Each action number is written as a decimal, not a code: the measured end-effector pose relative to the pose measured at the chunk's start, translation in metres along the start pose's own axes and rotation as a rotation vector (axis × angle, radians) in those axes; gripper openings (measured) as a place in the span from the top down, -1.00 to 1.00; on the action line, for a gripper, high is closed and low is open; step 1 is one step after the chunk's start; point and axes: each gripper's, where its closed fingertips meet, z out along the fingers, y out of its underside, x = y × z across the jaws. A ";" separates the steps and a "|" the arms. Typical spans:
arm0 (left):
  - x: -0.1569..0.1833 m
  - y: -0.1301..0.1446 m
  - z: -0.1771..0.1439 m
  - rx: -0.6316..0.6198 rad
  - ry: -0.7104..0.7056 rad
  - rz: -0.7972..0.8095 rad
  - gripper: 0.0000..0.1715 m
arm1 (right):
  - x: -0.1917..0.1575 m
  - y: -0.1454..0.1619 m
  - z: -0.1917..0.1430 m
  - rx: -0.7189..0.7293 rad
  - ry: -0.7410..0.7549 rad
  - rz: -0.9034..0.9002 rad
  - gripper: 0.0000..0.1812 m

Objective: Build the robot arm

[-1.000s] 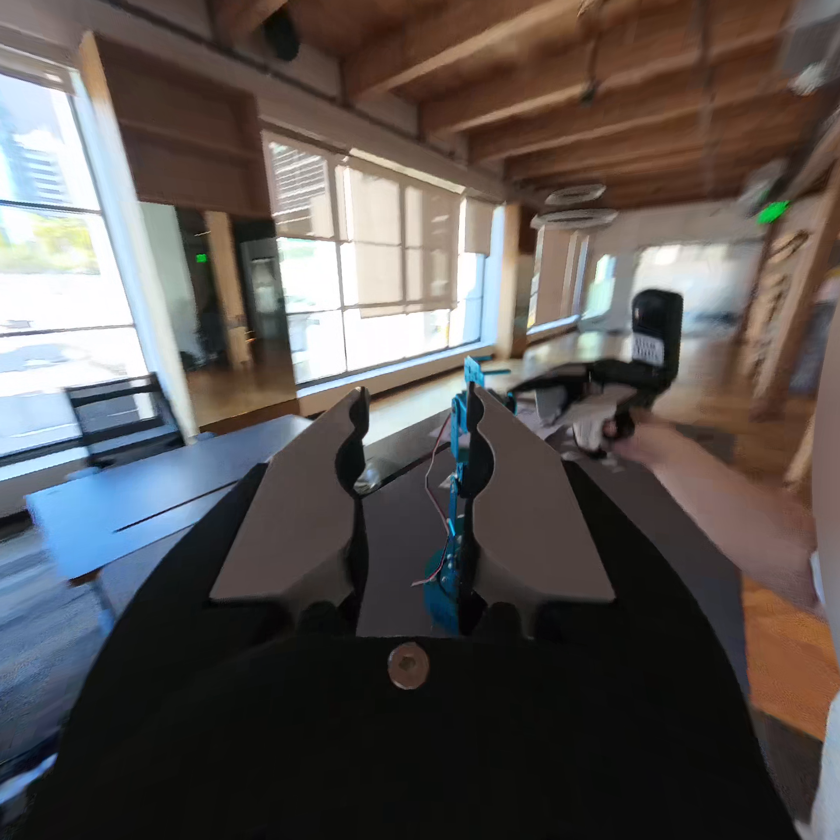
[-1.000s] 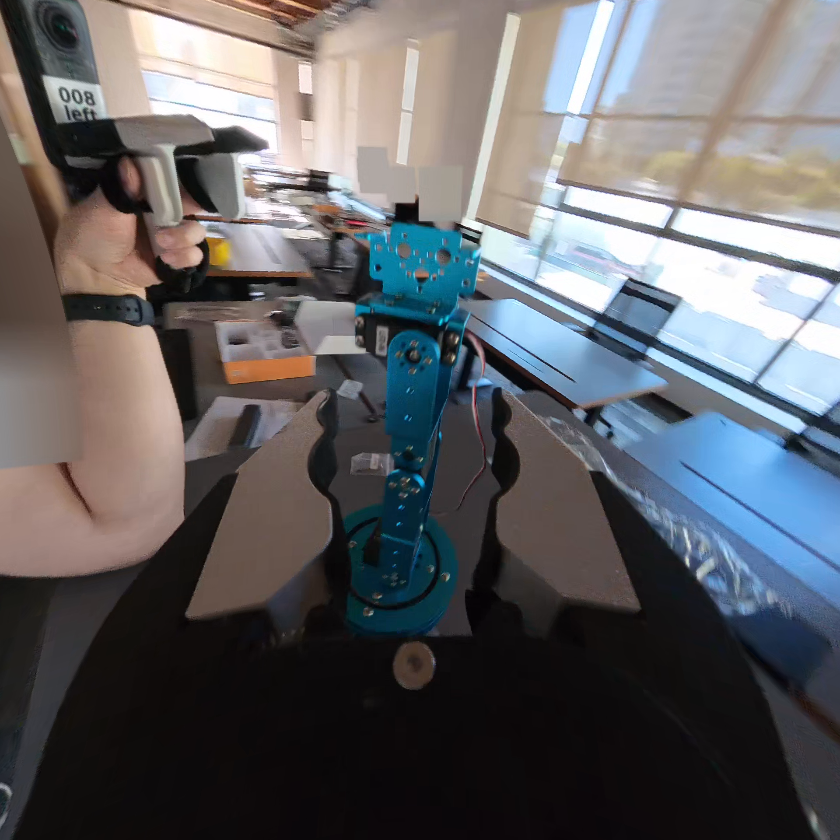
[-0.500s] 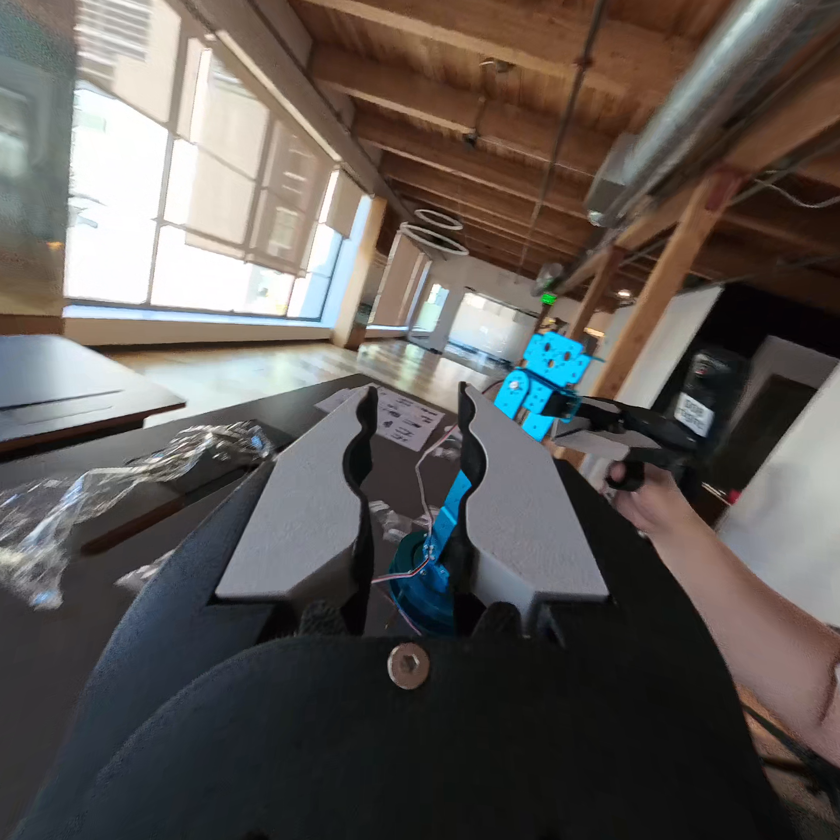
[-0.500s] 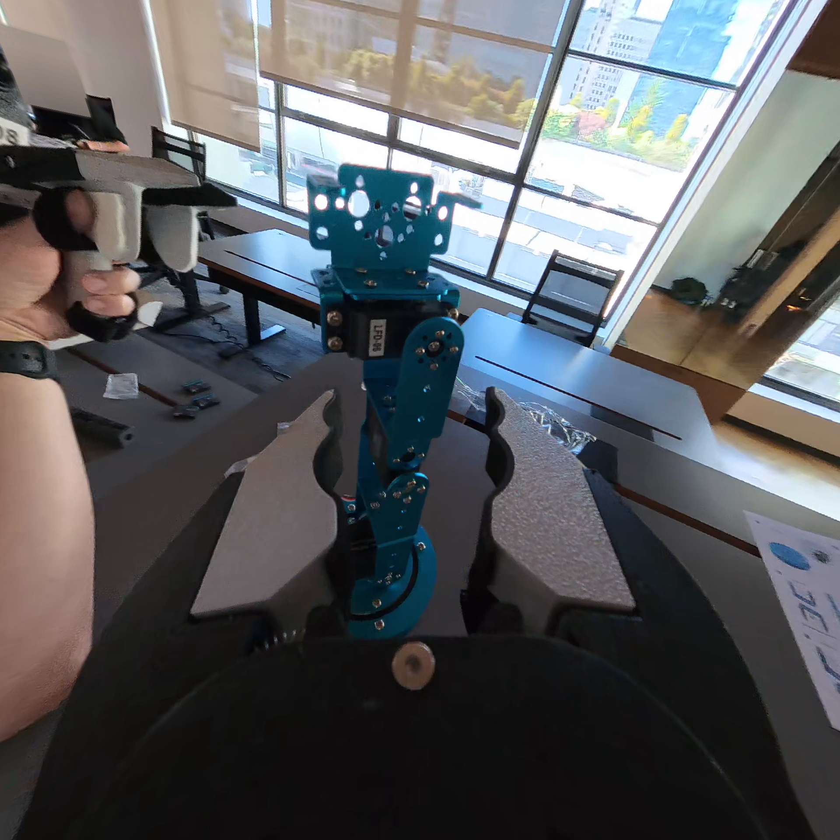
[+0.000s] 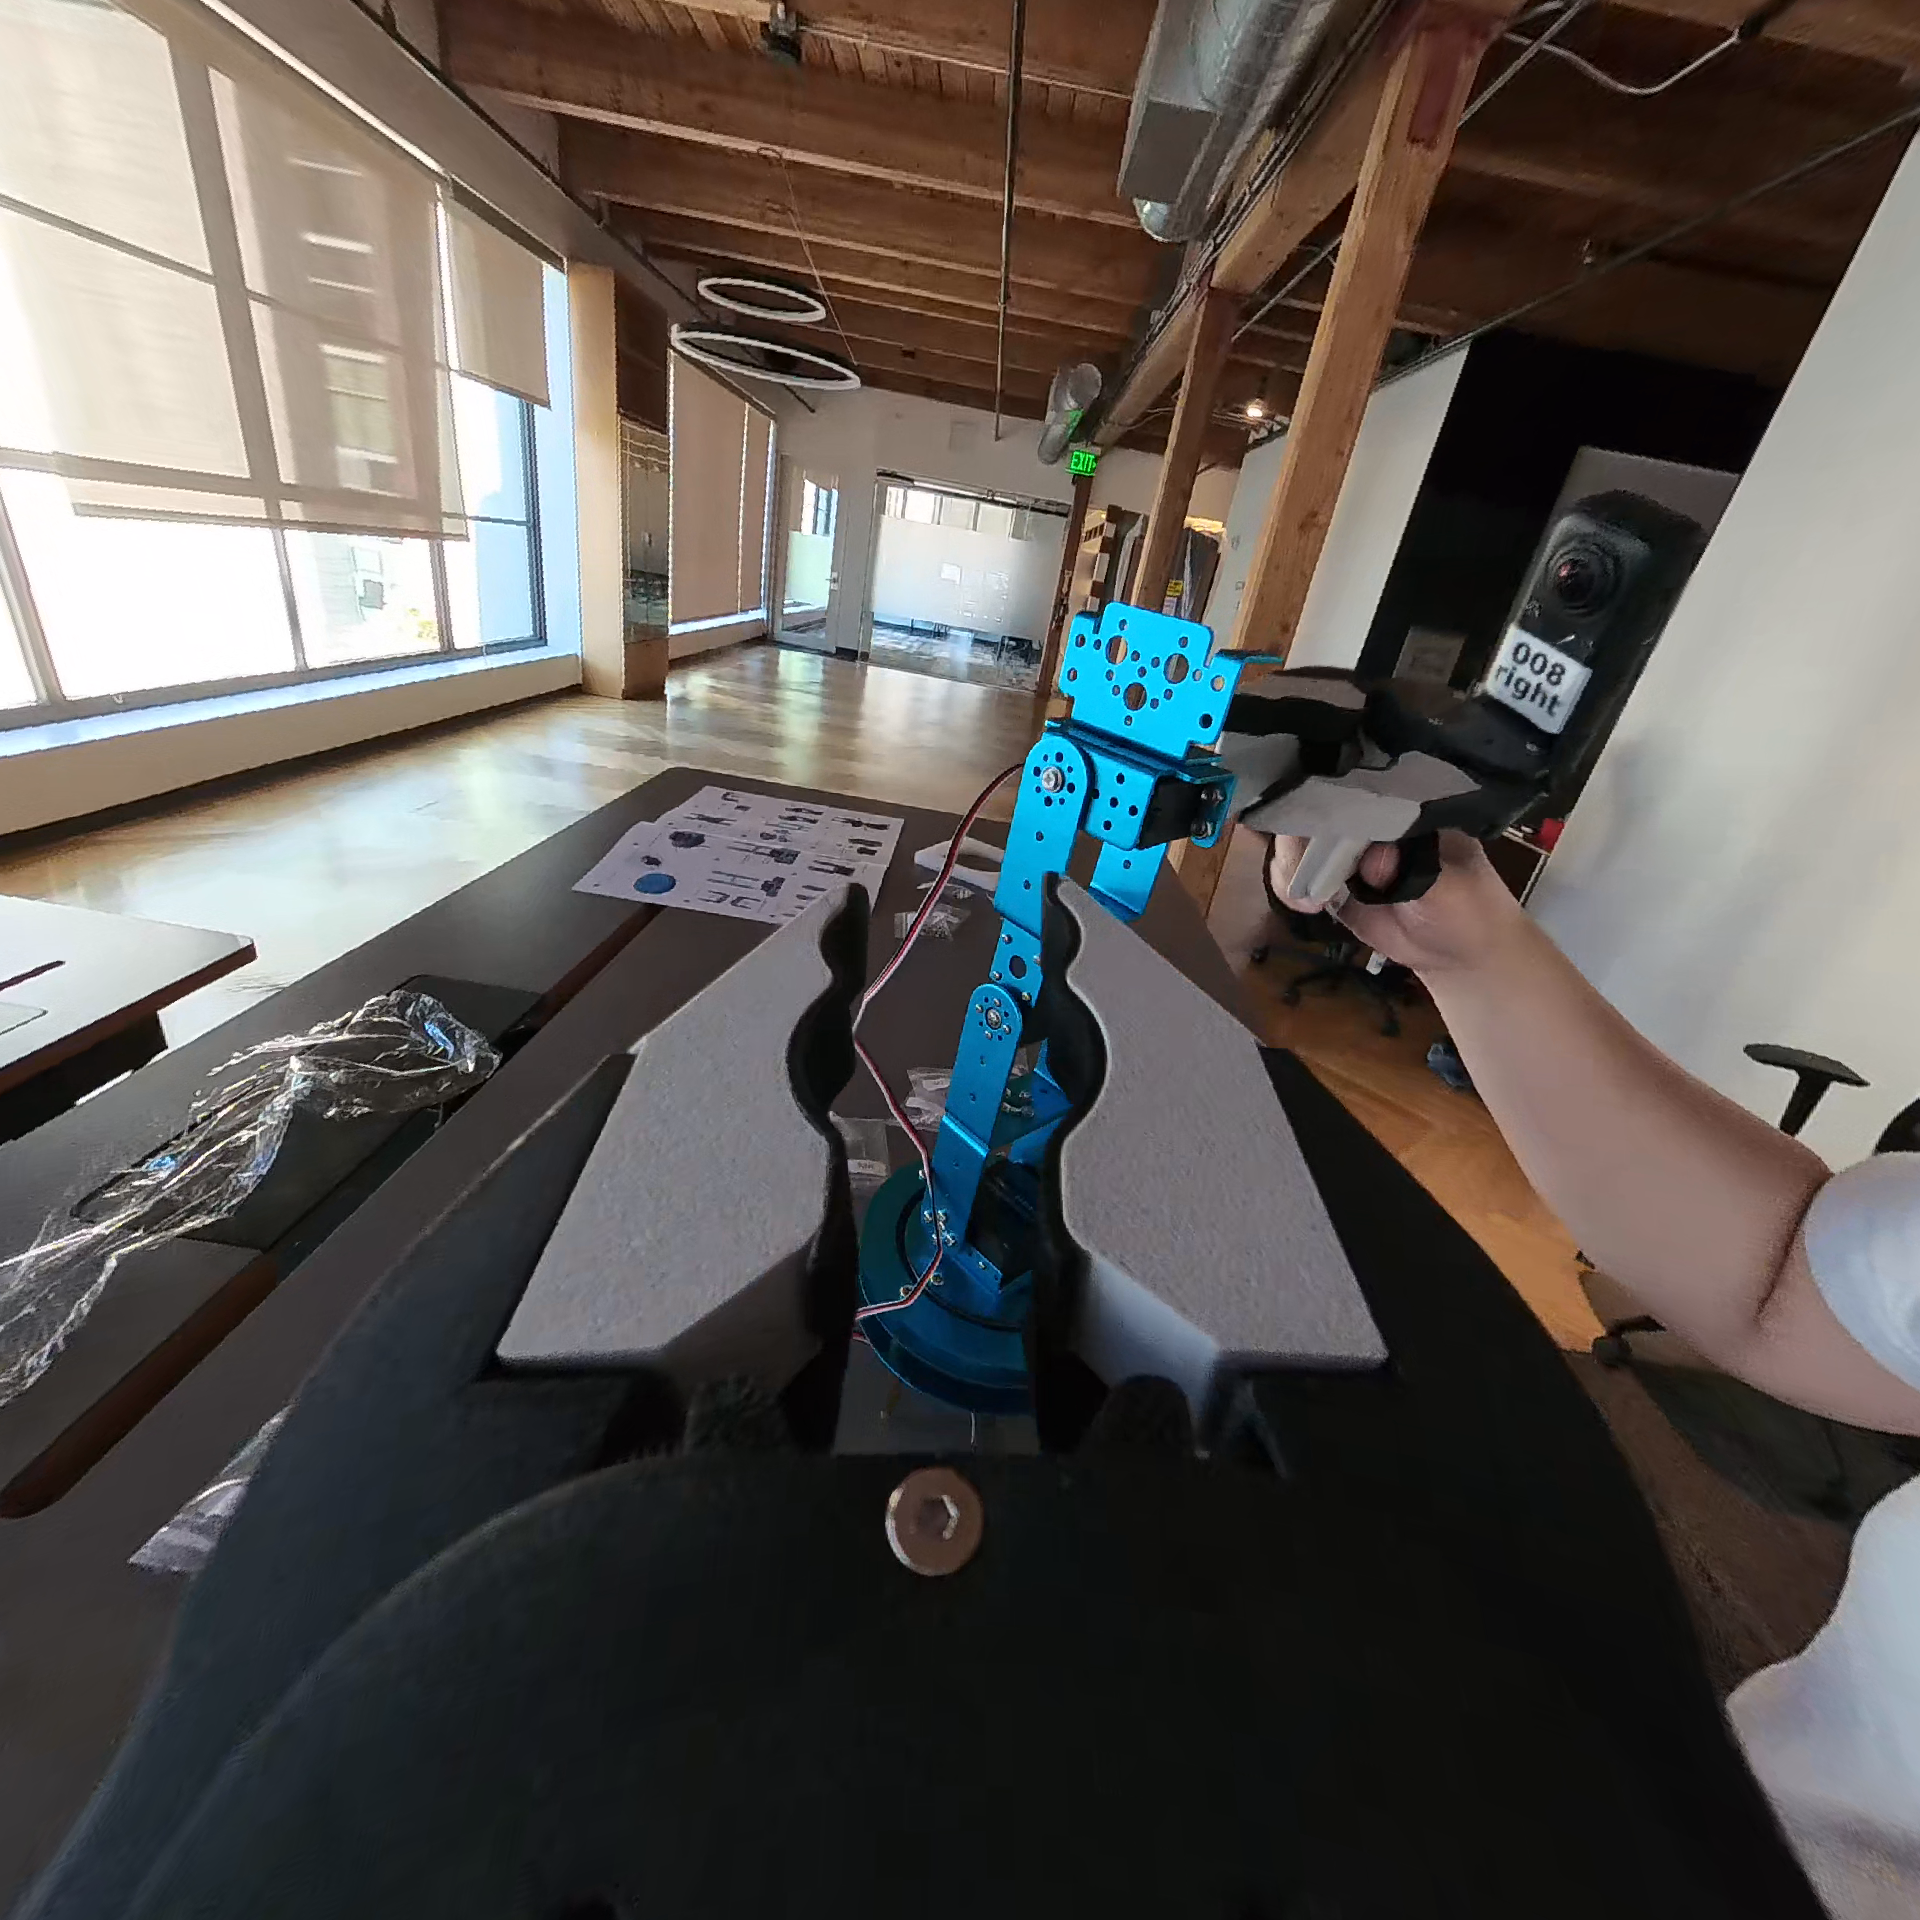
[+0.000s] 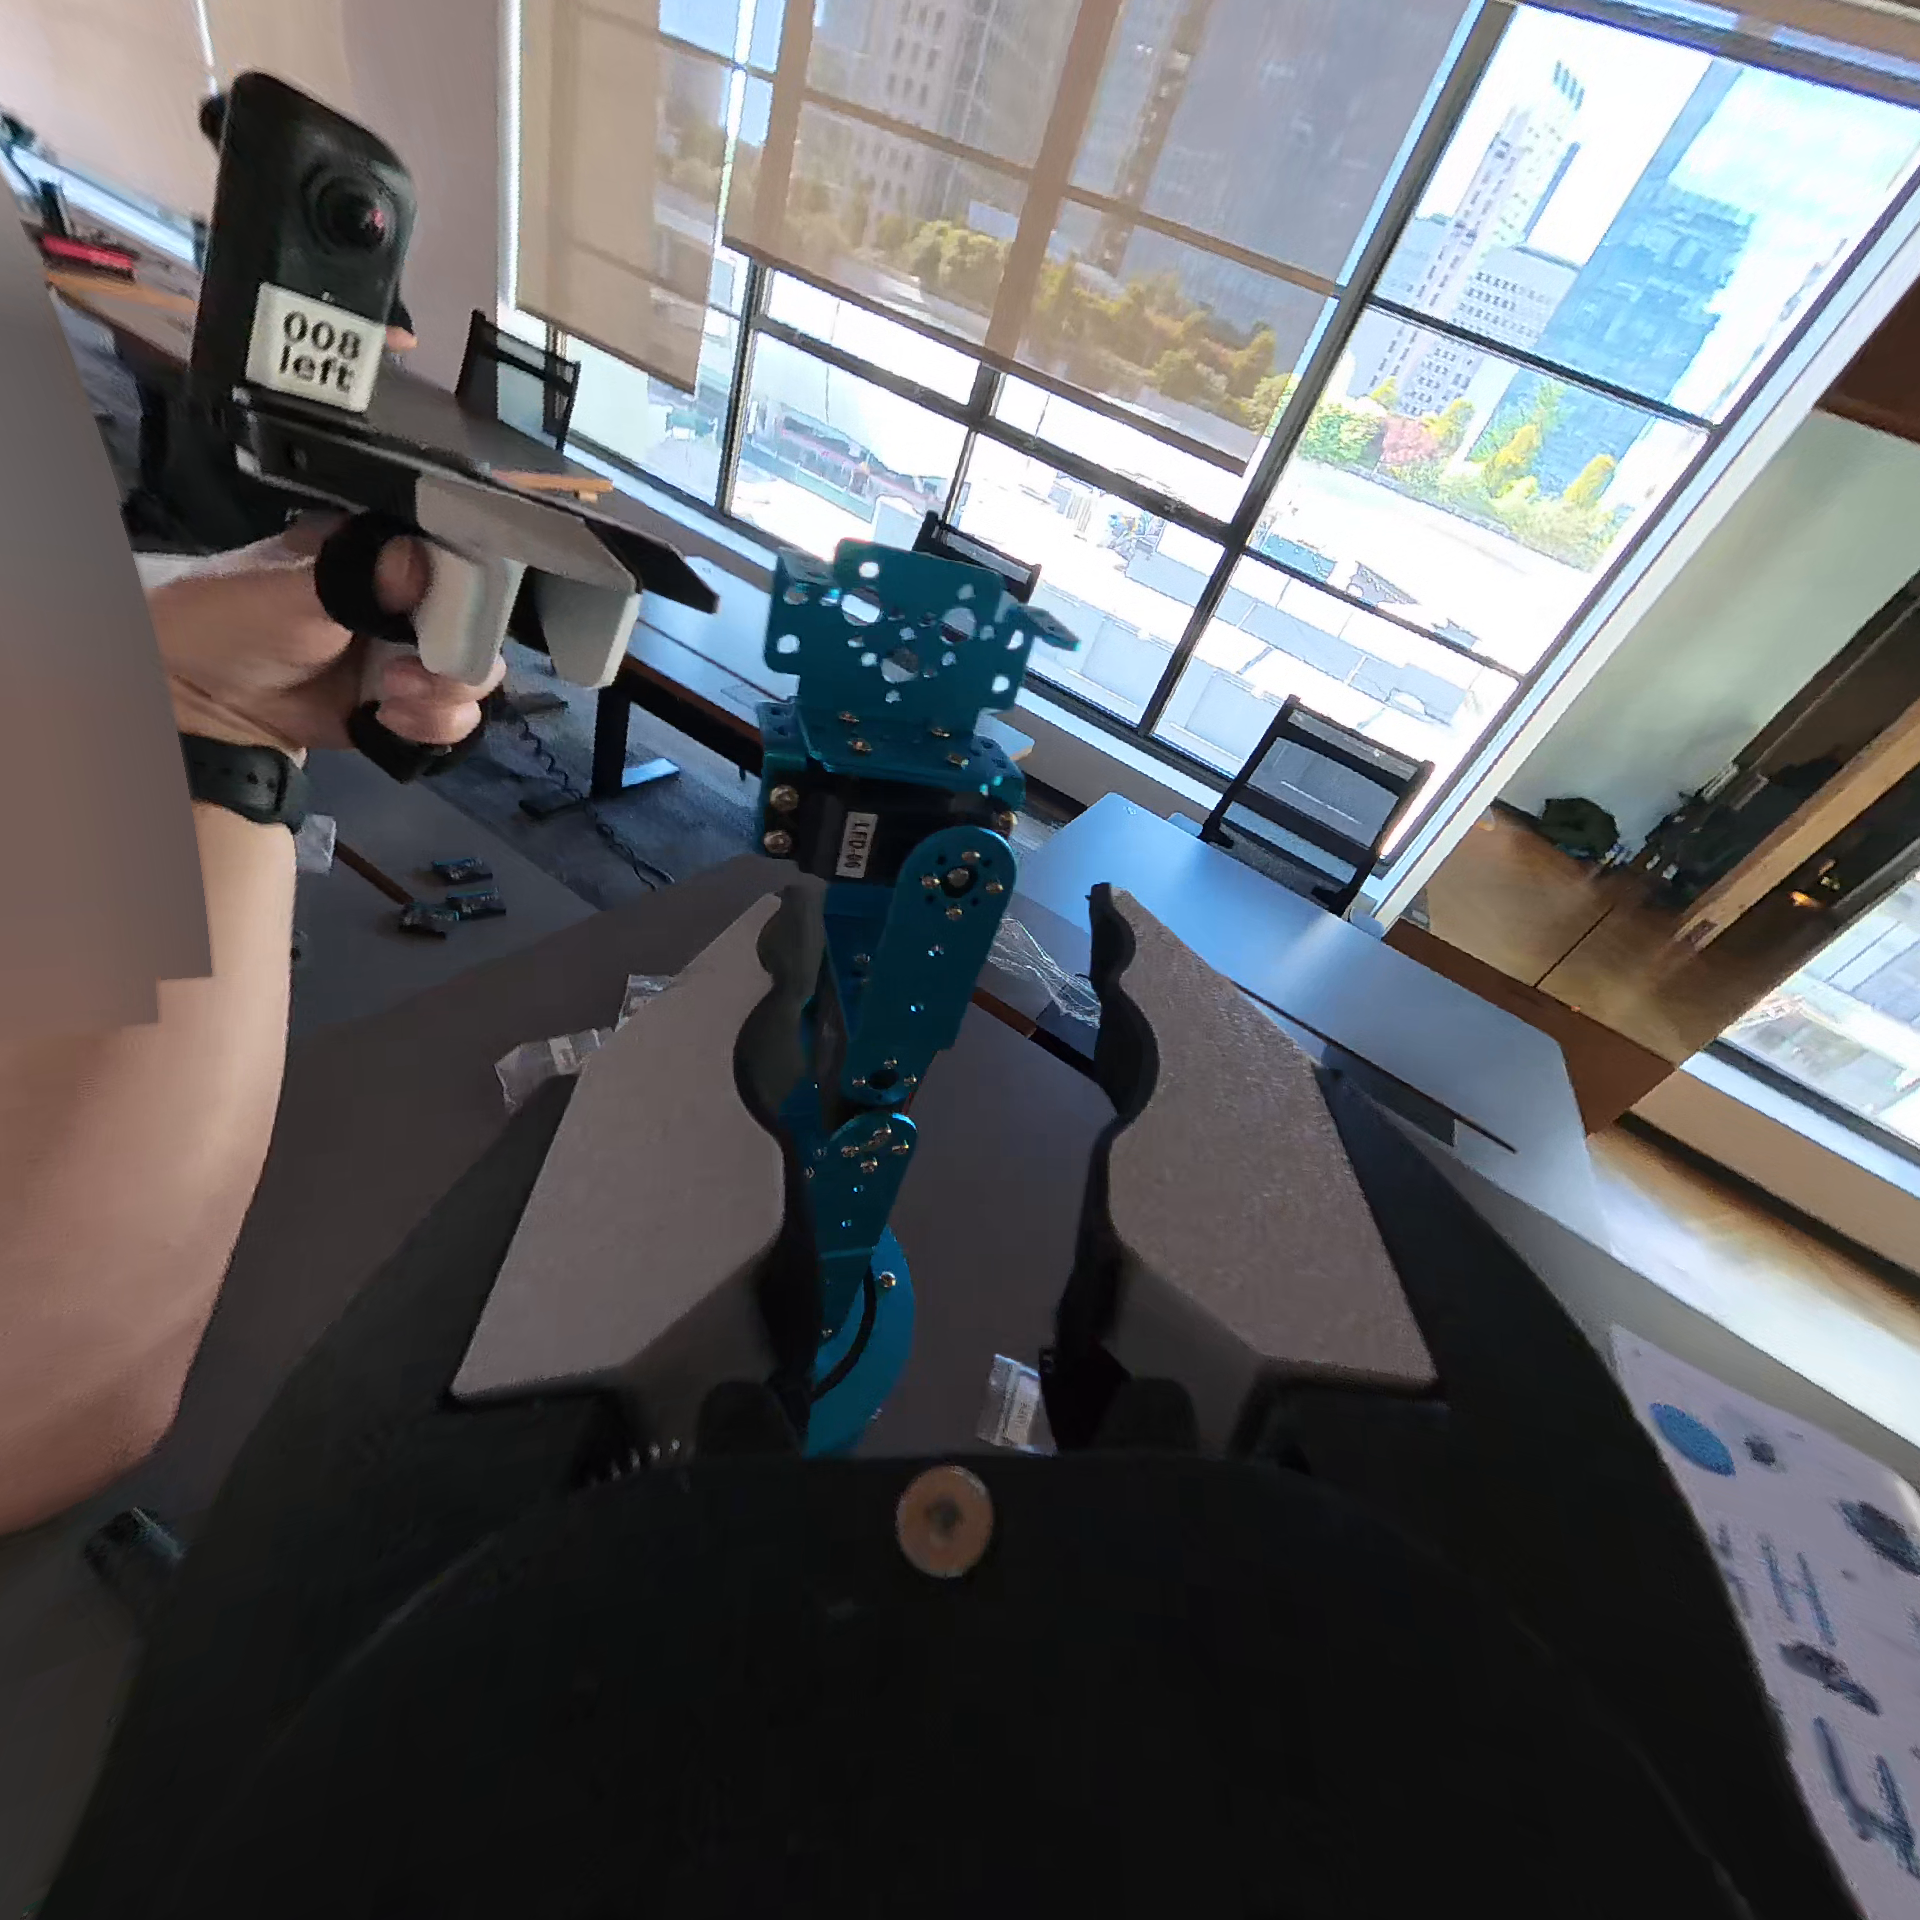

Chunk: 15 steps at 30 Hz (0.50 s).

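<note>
A blue metal robot arm (image 5: 1023,935) stands upright on its round base (image 5: 935,1330) on a dark table (image 5: 582,935), with a red and white wire hanging from its upper joint. My left gripper (image 5: 951,904) is open and empty, and the arm shows in the gap between its fingers. My right gripper (image 6: 935,914) is open and empty, with the arm (image 6: 894,831) just beyond its tips. In the left wrist view the right gripper (image 5: 1242,748) is level with the arm's top servo, and contact is unclear. In the right wrist view the left gripper (image 6: 665,603) is apart from the top bracket, on its left.
Printed sheets (image 5: 748,852) lie at the table's far end and clear plastic wrap (image 5: 260,1101) at its left. Small part bags (image 6: 551,1060) lie near the arm. Grey tables (image 6: 1299,956) and chairs (image 6: 1320,800) stand by the windows. A wooden post (image 5: 1320,436) rises behind. The gap from one gripper's tips to the other's is roughly 15 cm.
Both views have swung around the blue arm, which has stayed upright on the table. The right gripper has come up beside the arm's top servo. Both grippers have stayed open.
</note>
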 end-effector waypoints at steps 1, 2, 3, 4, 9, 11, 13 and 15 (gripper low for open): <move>0.000 0.003 0.000 -0.014 -0.004 0.003 0.63 | -0.002 0.000 0.002 -0.014 -0.004 -0.030 0.40; 0.000 0.005 -0.001 -0.029 -0.010 0.009 0.63 | -0.005 0.001 0.004 -0.034 -0.009 -0.061 0.39; 0.000 0.008 -0.002 -0.040 -0.018 0.019 0.63 | -0.007 0.003 0.006 -0.055 -0.018 -0.091 0.37; 0.000 0.009 -0.004 -0.045 -0.024 0.027 0.63 | -0.011 0.005 0.008 -0.074 -0.030 -0.110 0.33; -0.004 0.007 -0.021 0.002 -0.046 -0.001 0.64 | -0.021 0.001 0.014 -0.077 -0.105 -0.054 0.19; -0.009 0.008 -0.028 0.013 -0.070 -0.015 0.63 | -0.017 -0.006 0.017 -0.043 -0.101 -0.040 0.16; -0.012 0.009 -0.033 0.023 -0.086 -0.025 0.63 | -0.014 -0.014 0.021 -0.014 -0.113 -0.018 0.14; -0.013 0.008 -0.037 0.036 -0.091 -0.033 0.63 | -0.013 -0.018 0.027 -0.009 -0.129 0.010 0.12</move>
